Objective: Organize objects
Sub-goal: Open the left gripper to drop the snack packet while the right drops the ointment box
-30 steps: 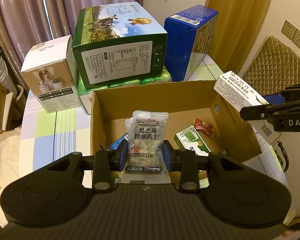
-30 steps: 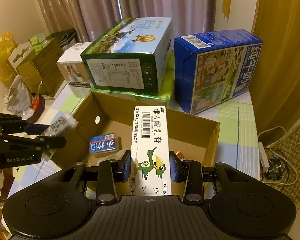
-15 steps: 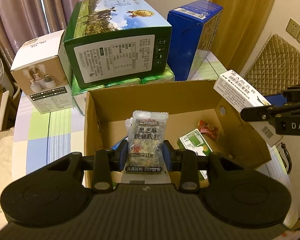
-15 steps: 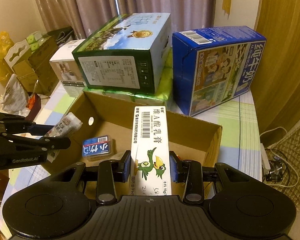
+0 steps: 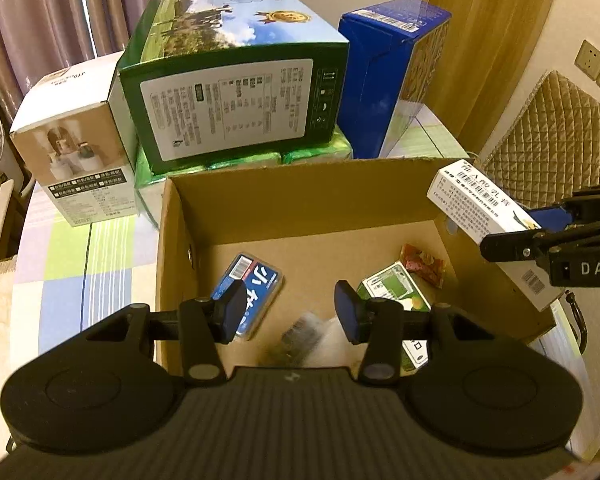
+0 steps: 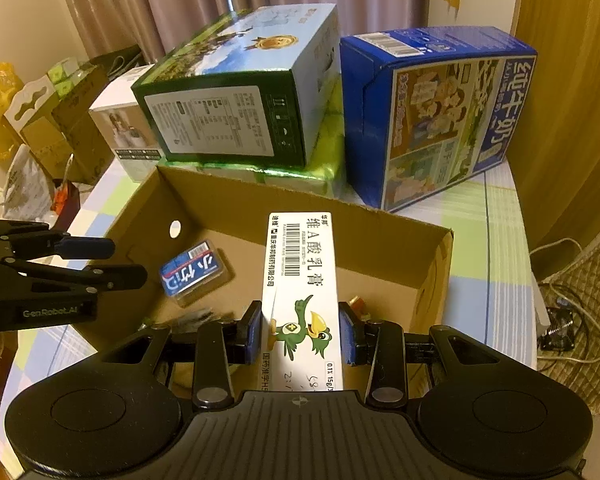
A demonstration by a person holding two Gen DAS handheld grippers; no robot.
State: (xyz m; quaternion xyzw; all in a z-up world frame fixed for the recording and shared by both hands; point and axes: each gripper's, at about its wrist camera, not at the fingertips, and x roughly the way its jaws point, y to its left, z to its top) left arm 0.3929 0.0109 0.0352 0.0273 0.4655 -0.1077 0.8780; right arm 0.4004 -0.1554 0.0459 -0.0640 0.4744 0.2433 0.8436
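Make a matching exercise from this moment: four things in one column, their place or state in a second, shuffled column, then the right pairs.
Things:
1. left gripper
2. white ointment box
3. blue card pack
4. green milk carton

Places or states:
A. lying on the floor of the cardboard box
B. open, holding nothing
C. stacked on green-wrapped packs behind the cardboard box
D. clamped in the right gripper

Pairs: 1-B, 2-D, 3-A, 4-C
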